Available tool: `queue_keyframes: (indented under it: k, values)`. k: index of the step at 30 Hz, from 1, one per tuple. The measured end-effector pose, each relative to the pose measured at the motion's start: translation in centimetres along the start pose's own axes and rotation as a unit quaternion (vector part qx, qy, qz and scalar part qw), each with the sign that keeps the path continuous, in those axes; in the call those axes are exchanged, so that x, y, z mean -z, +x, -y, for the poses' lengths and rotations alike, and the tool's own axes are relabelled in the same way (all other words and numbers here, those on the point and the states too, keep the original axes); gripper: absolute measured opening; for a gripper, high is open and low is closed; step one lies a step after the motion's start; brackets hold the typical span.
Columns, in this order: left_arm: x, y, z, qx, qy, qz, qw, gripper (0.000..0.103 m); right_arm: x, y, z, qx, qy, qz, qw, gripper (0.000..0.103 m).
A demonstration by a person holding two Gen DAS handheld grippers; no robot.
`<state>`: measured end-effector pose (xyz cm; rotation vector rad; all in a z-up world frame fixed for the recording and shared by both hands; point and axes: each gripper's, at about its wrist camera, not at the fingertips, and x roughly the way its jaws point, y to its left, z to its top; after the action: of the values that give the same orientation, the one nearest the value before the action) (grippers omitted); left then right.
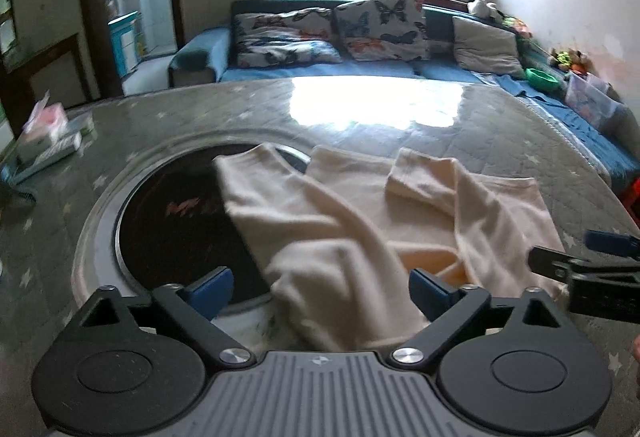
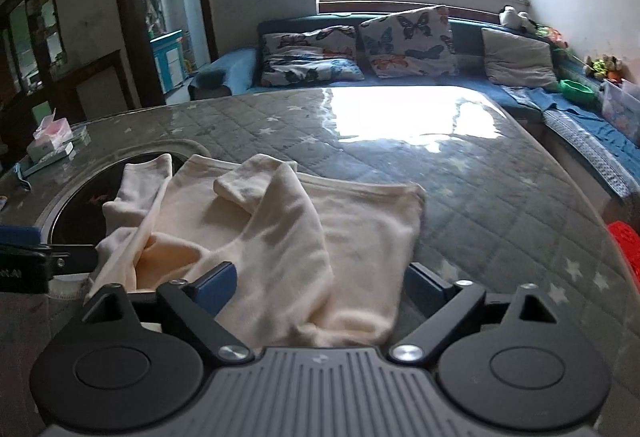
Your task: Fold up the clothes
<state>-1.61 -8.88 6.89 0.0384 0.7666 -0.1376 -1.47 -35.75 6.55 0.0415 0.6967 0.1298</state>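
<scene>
Two tools, left [image 1: 322, 293] and right [image 2: 320, 287], spread astride the cream sweater's [image 2: 280, 237] six-o'clock hem, sleeves crossed inward on the desk [image 2: 480, 197]; seemingly mid-fold, needing pinches.

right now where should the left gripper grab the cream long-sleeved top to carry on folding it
Take the cream long-sleeved top at its bunched near edge, which already lies between the open left gripper fingers. Come in low from the near side of the quilted grey table; the cloth humps up there, giving a thick ridge to pinch.

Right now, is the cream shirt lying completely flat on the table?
No, the cream shirt is rumpled, with a sleeve folded across its body and a bunched fold at the near edge.
</scene>
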Motion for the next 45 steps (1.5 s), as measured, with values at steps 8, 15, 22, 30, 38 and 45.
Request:
queue_keyframes:
  k: [8, 15, 22, 30, 38, 45]
  values:
    - [-2.1, 3.4, 0.9, 0.009, 0.024, -0.012, 0.9996, 0.088, -3.0, 4.0, -0.6, -0.023, -0.012, -0.013, 1.000, 0.075]
    - [-4.0, 6.8, 0.5, -0.003, 0.013, -0.036, 0.9993, 0.088, -4.2, 8.0, -0.7, -0.036, -0.005, -0.037, 0.999, 0.063]
    - [-3.9, 8.7, 0.0, -0.011, 0.014, -0.058, 0.9982, 0.045, -3.7, 8.3, -0.5, -0.041, -0.004, -0.042, 0.998, 0.026]
    - [-3.4, 7.0, -1.8, 0.002, -0.006, -0.037, 0.9993, 0.003, -3.5, 5.5, 0.1, -0.027, -0.013, -0.019, 0.999, 0.009]
    - [-2.8, 3.1, -3.9, 0.004, -0.036, -0.005, 0.9993, 0.002, -3.7, 6.8, -0.3, -0.025, -0.015, -0.029, 0.999, 0.029]
    - [-4.0, 4.3, -2.4, 0.020, -0.033, -0.021, 0.9990, 0.032, -3.1, 7.6, -0.5, -0.030, -0.011, -0.033, 0.999, 0.014]
